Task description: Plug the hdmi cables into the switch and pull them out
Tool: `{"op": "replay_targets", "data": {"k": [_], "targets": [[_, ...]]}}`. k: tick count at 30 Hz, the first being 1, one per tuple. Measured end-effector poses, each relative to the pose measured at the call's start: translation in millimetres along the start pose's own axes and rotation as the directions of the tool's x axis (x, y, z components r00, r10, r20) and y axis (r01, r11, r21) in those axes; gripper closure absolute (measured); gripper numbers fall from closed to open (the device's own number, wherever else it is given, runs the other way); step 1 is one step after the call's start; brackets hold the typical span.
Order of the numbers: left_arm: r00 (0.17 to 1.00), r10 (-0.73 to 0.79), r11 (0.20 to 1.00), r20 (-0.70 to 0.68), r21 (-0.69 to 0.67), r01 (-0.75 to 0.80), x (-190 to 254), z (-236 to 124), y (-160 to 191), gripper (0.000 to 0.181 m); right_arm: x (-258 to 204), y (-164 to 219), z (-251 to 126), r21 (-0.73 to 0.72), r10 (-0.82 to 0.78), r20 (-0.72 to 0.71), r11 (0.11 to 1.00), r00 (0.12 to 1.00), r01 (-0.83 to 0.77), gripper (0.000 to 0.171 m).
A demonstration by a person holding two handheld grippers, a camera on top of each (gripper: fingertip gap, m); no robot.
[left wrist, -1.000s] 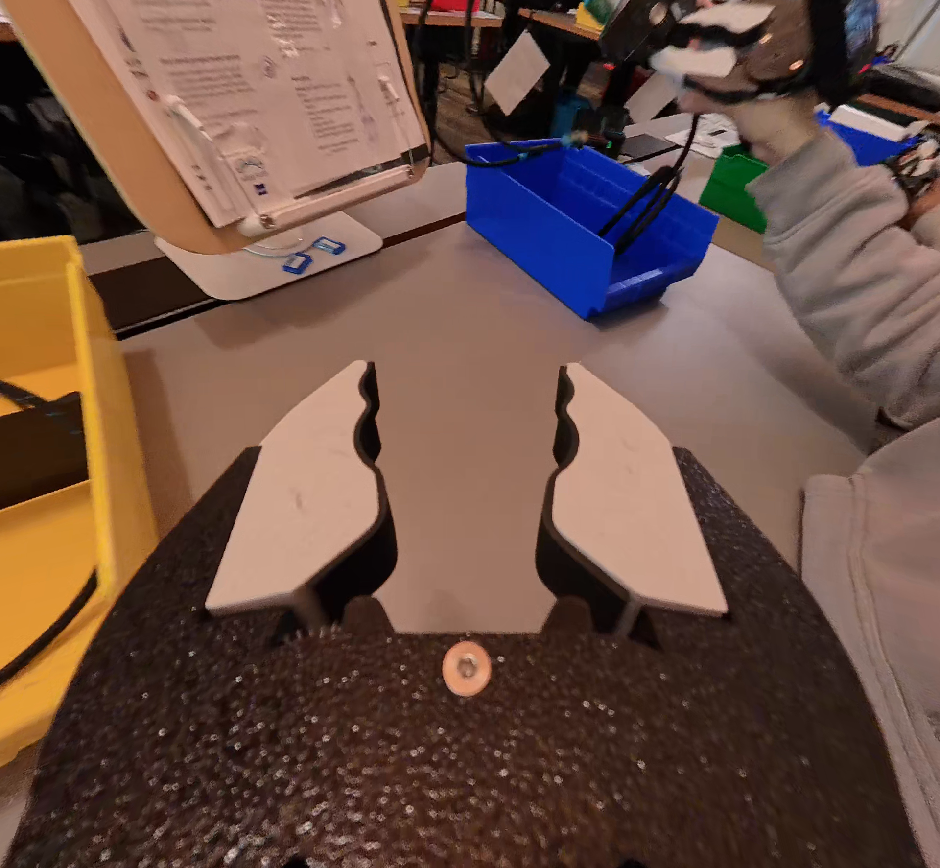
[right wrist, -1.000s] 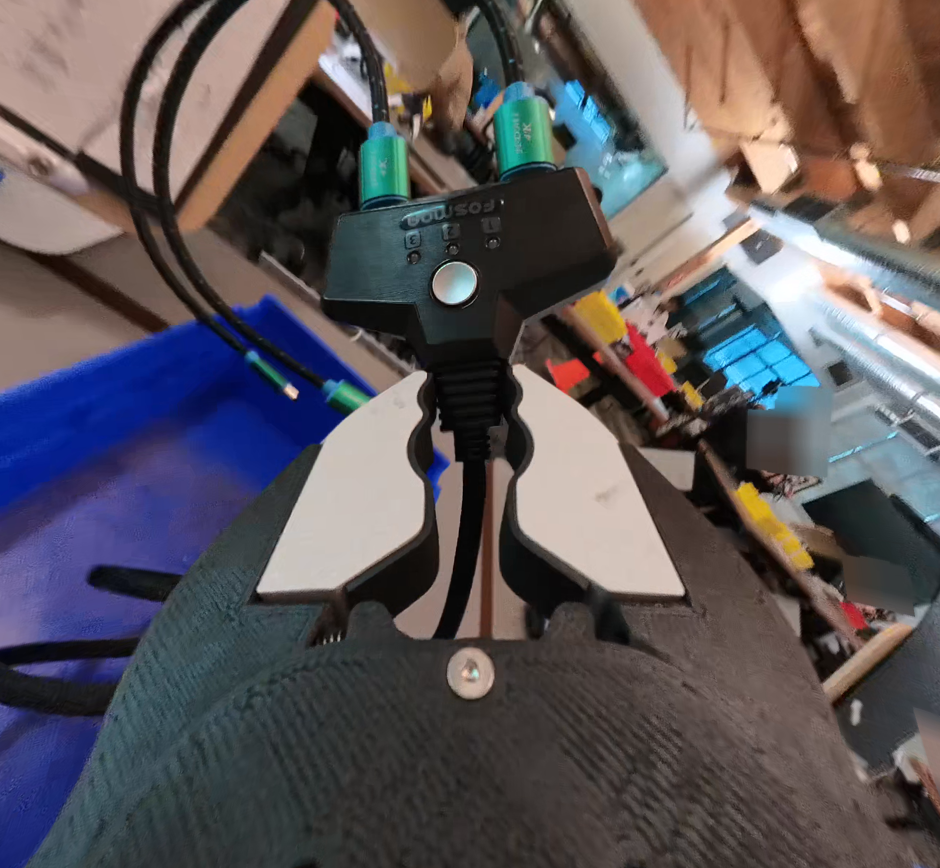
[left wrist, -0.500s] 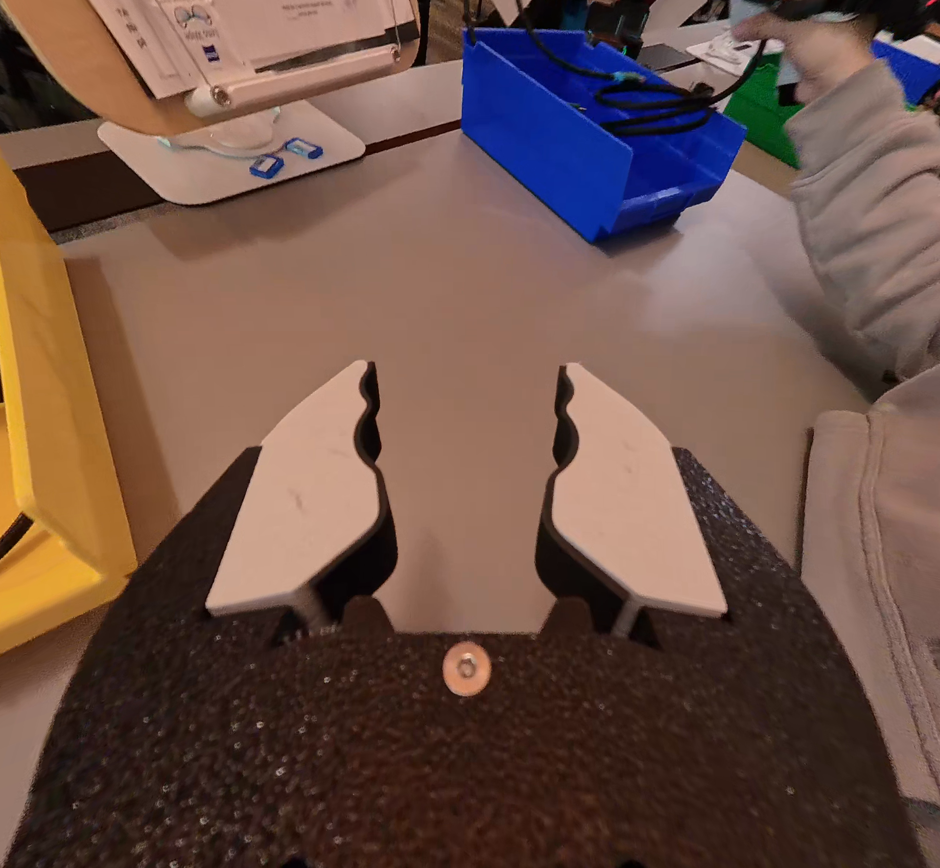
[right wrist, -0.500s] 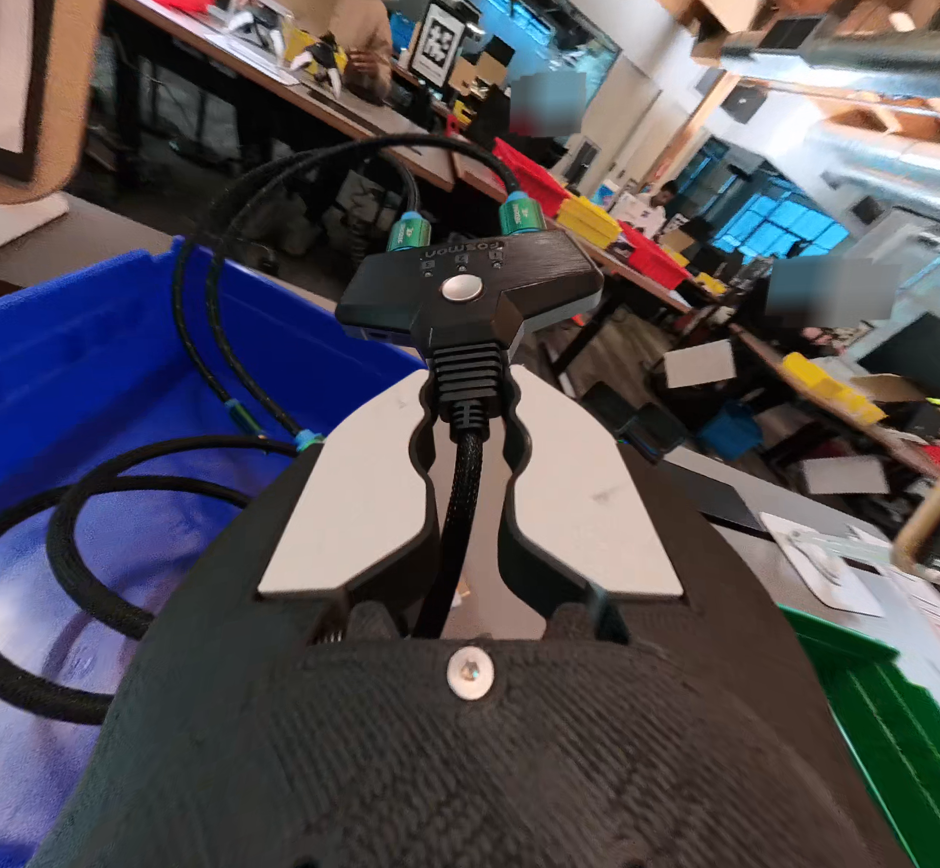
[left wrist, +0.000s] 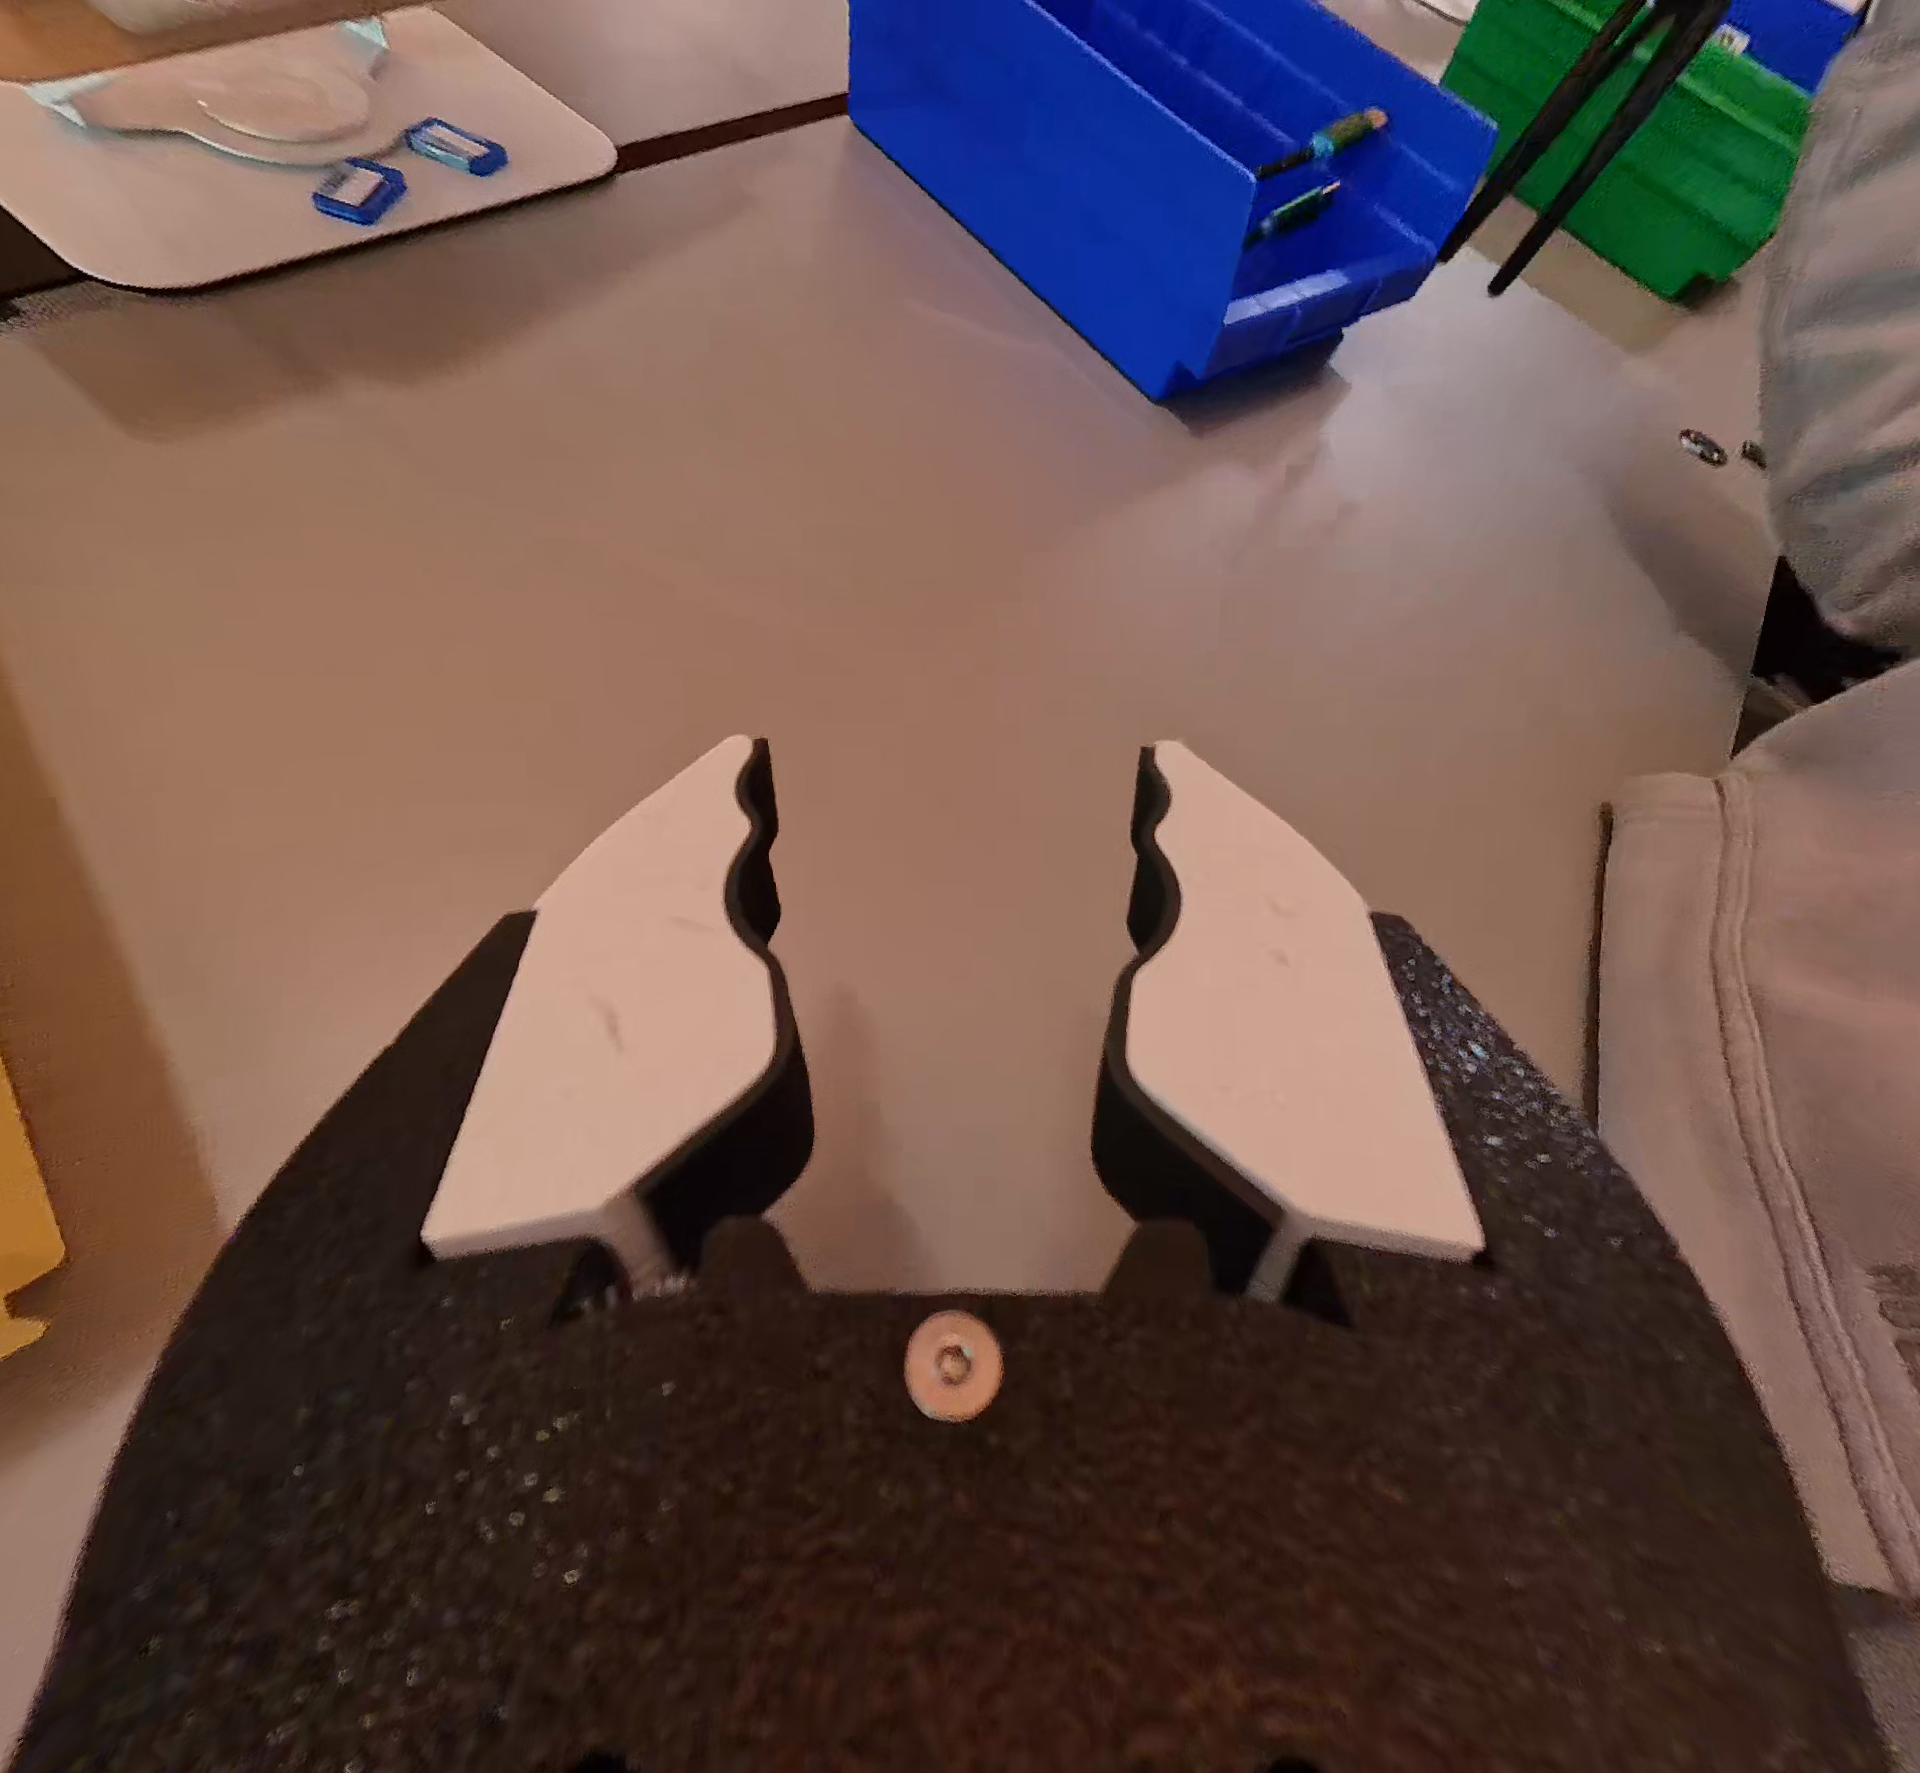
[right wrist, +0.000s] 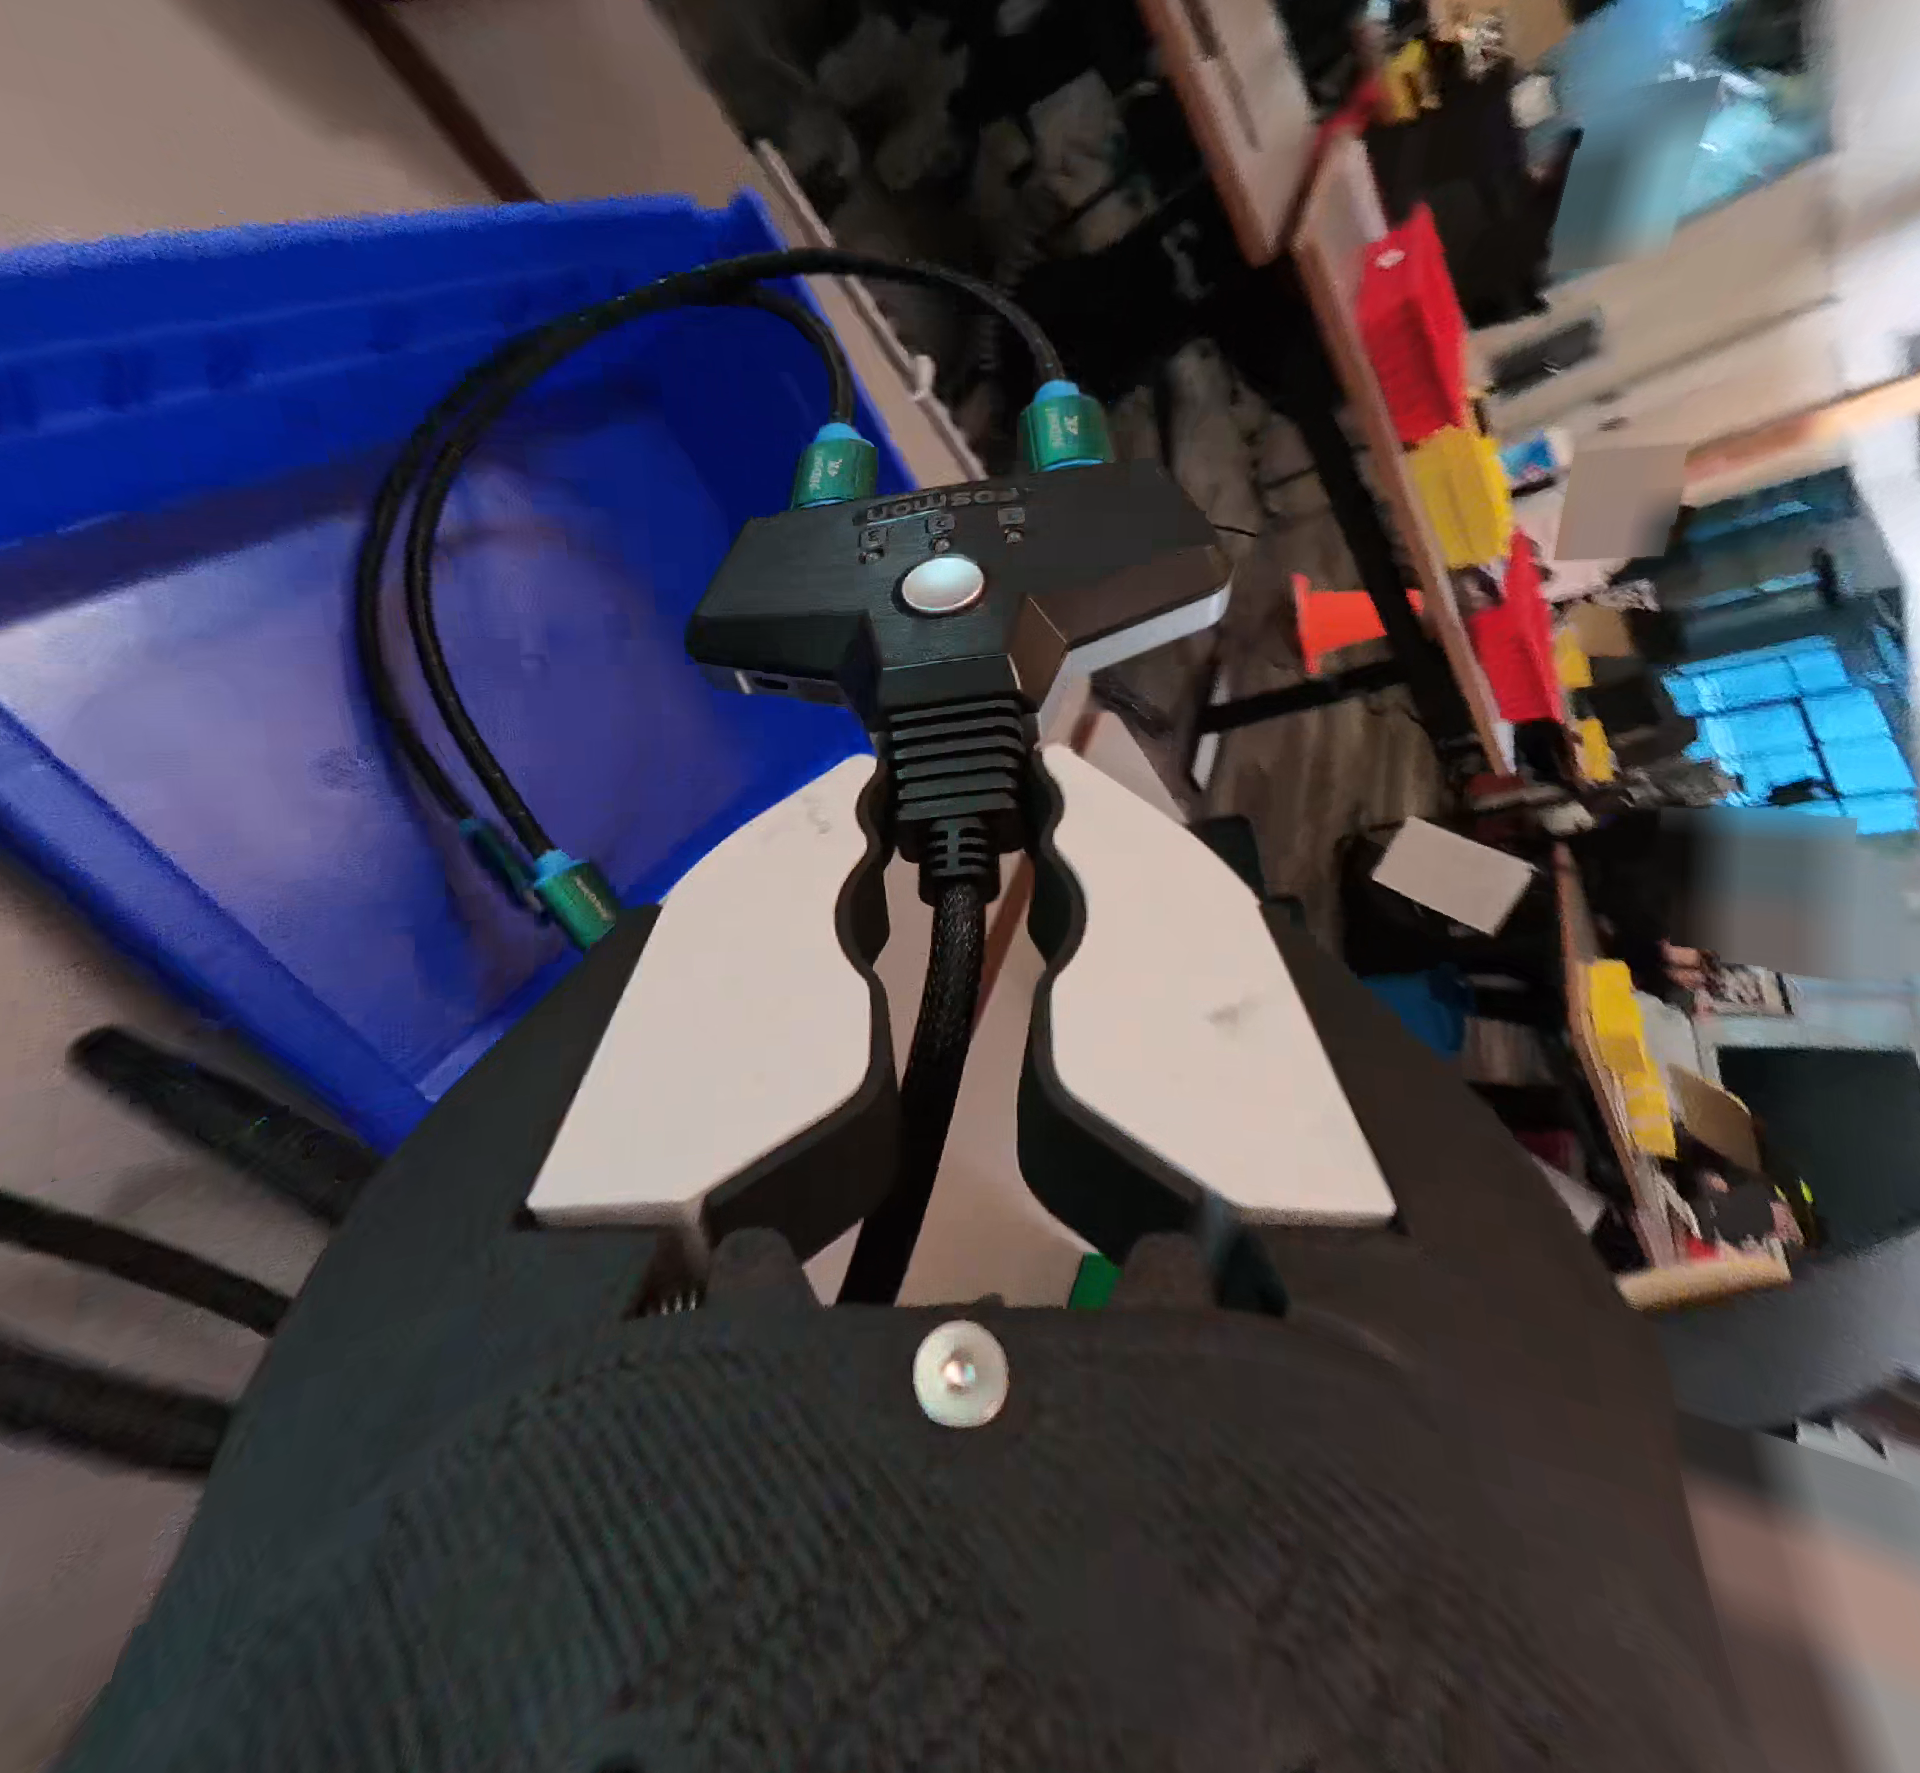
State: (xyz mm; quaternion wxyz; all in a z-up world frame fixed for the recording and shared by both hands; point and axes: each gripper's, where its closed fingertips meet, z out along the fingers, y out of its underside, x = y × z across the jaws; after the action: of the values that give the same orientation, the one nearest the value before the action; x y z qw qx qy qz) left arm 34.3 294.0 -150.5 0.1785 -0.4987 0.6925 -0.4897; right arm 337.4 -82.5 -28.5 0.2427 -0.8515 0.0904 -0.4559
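My right gripper (right wrist: 956, 773) is shut on the ribbed cable neck of the black HDMI switch (right wrist: 945, 580) and holds it in the air over the blue bin (right wrist: 260, 435). Two braided HDMI cables are plugged into the switch by green plugs (right wrist: 831, 471) (right wrist: 1060, 435). Their free green ends (right wrist: 577, 897) hang beside my left finger. In the left wrist view these ends (left wrist: 1340, 134) dangle in the blue bin (left wrist: 1039, 134). My left gripper (left wrist: 951, 757) is open and empty above the grey table (left wrist: 727, 528).
A green bin (left wrist: 1662, 134) stands right of the blue one, with black cables (left wrist: 1590, 113) hanging in front of it. A white document-stand base (left wrist: 260, 154) is at the far left. A yellow bin's edge (left wrist: 21, 1193) is at the left. A grey sleeve (left wrist: 1839, 373) is at the right.
My left gripper has tilted down toward the table, still open. My right gripper has rolled and swung with the switch; the cable ends have lifted up inside the blue bin.
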Motion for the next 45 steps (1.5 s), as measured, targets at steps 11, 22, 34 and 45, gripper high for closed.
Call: {"op": "replay_targets", "data": {"k": [11,22,34,45], "targets": [[0.997,-0.041,0.999,-0.072,-0.028,0.039,13.1,17.9,3.6,0.118,10.8,-52.1,88.4,-0.167,0.175,0.197,0.976,0.965,-0.143,0.148],[0.992,-0.056,0.997,-0.116,-0.053,0.05,26.3,21.3,21.8,0.119,-41.0,2.3,108.4,0.09,0.167,-0.116,0.984,0.979,-0.157,0.148],[0.995,-0.043,0.999,-0.088,-0.002,0.043,25.8,23.2,14.0,0.119,-23.3,13.6,70.8,0.146,0.276,-0.091,0.954,0.957,-0.261,0.115],[0.775,0.013,0.999,0.632,0.024,-0.037,-115.9,-79.1,-16.2,0.115,-110.6,-131.8,-1.8,0.542,0.299,0.224,0.753,0.928,-0.373,0.113]]}}
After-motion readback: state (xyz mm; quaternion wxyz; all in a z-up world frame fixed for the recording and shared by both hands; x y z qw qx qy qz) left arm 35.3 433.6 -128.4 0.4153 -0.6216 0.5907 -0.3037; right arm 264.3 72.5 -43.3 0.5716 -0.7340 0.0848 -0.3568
